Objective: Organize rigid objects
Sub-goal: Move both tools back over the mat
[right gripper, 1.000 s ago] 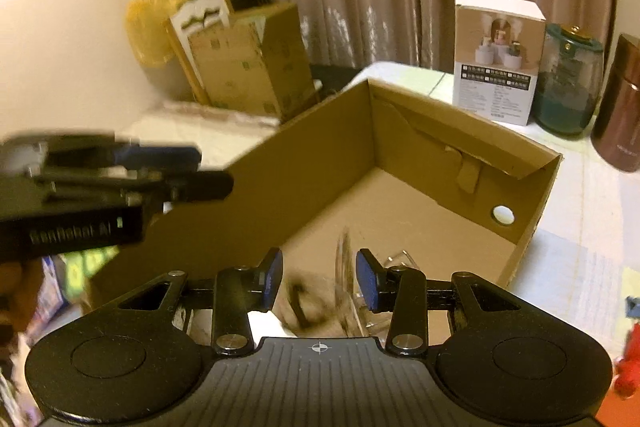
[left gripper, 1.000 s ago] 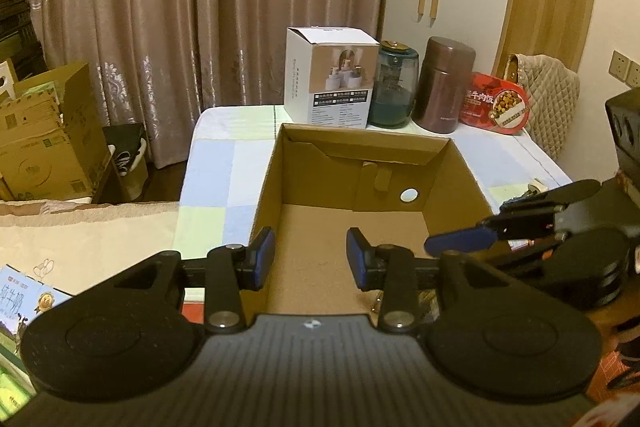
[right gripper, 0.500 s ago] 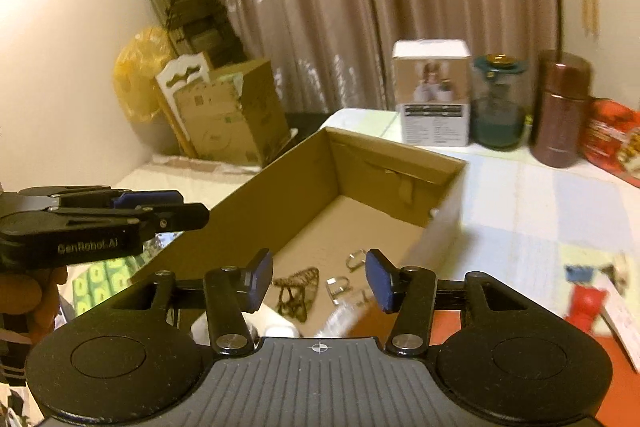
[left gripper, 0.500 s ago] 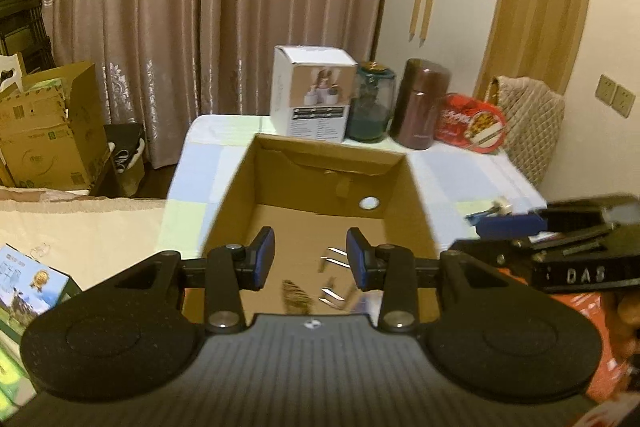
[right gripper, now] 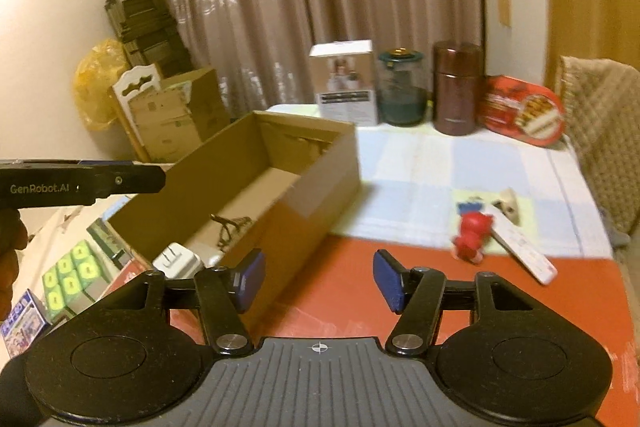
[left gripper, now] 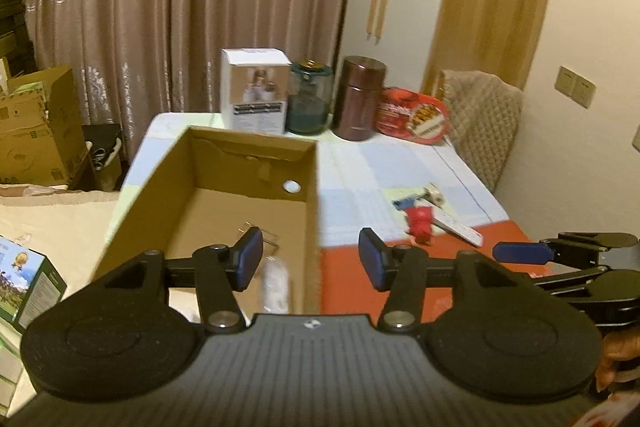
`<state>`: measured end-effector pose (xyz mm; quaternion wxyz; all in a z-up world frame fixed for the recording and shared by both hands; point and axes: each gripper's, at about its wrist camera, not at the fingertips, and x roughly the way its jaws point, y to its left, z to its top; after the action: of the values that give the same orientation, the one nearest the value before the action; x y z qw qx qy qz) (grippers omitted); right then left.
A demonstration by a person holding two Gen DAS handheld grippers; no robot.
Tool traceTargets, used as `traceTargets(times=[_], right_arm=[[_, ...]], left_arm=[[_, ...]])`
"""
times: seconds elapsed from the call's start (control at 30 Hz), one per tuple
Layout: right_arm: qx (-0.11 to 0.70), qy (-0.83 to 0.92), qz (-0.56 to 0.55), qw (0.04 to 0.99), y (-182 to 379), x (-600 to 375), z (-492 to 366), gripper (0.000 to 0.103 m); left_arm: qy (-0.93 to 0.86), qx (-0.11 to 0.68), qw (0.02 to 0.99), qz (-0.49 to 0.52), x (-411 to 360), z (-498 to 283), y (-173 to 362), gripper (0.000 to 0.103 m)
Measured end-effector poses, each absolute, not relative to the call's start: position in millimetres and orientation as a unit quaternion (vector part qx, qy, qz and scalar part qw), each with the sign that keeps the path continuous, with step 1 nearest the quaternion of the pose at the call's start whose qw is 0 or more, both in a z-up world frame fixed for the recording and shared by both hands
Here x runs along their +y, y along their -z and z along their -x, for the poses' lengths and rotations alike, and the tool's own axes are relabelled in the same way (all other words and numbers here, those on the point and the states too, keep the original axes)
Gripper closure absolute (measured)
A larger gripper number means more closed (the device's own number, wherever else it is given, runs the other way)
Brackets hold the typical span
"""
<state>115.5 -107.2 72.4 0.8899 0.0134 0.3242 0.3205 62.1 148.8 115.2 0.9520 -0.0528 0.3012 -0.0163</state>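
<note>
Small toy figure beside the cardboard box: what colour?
Red. The toy figure shows best in the right wrist view.

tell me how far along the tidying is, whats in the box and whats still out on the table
Done: the cardboard box already holds a white plug adapter, a brown wire piece and a clear item.
In hand: nothing. The left gripper and right gripper are both empty, fingers opening.
Left: the red toy, a white stick-like item and small pieces beside them still lie on the table.
</note>
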Motion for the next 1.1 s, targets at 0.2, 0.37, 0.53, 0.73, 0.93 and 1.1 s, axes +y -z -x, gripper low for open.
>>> traceTargets(times=[0.2,0.37,0.53,0.73,0.93,1.1], right_arm=[[0.328,-0.297,-0.031,0.896,-64,-149,-96,0.043],[0.335,-0.268,-0.030,0.903,-53,-181,-86,0.042],[0.340,-0.233,-0.037,0.910,-45,-210,-84,0.028],[0.344,-0.203,-0.054,0.915,-38,-242,-88,0.025],[0.342,-0.196,-0.059,0.917,-39,-257,-98,0.025],[0.339,-0.196,-0.050,0.918,-38,-265,-120,0.025]], left_arm=[[0.039,0.305,0.950,0.062,112,-49,-107,0.037],[0.057,0.303,0.949,0.062,86,-43,-100,0.024],[0.068,0.312,0.946,0.055,65,-45,-91,0.016],[0.068,0.313,0.947,0.024,38,-55,-84,0.011],[0.071,0.320,0.945,0.019,19,-72,-78,0.008],[0.070,0.319,0.945,0.011,3,-92,-74,0.008]])
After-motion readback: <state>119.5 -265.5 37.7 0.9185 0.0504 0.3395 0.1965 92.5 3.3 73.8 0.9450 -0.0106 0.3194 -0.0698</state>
